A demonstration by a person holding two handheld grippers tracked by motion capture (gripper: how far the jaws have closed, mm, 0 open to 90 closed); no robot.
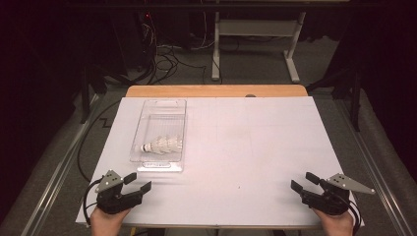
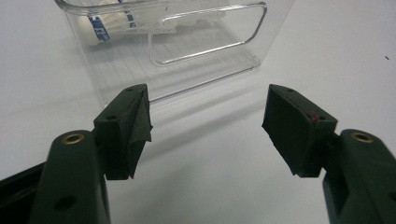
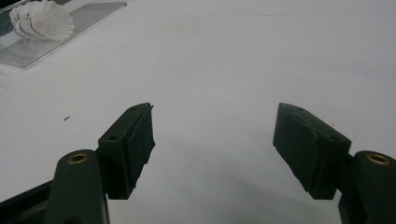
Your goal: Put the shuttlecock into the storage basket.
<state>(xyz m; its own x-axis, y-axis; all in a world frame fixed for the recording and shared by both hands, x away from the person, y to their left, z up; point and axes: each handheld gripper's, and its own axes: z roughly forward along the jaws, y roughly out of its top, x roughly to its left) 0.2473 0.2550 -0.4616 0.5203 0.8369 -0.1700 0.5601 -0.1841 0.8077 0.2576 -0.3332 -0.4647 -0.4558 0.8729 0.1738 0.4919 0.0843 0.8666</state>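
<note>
High view: my white table (image 1: pixel 236 147) carries a clear bin (image 1: pixel 160 135) at ten o'clock, its long axis twelve-to-six. Inside lie stacked shuttlecocks (image 1: pixel 161 144), long axis crosswise, cork pointing nine o'clock. My left gripper (image 1: pixel 137 182) and right gripper (image 1: pixel 304 181) gape wide, empty.

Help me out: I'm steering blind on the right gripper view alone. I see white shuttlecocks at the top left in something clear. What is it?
Observer: A clear bin, long and narrow, on the table's left half. The shuttlecocks lie nested on their sides in its near half.
Operator: Where's the other gripper?
Observer: The left gripper sits at the table's near left corner, just short of the bin's near end.
Operator: Is it holding anything?
Observer: No. In the left gripper view its jaws stand wide apart with nothing between them, aimed at the handle cutout in the bin's end wall.
Operator: And mine?
Observer: The right gripper is open too, at the near right corner.
</note>
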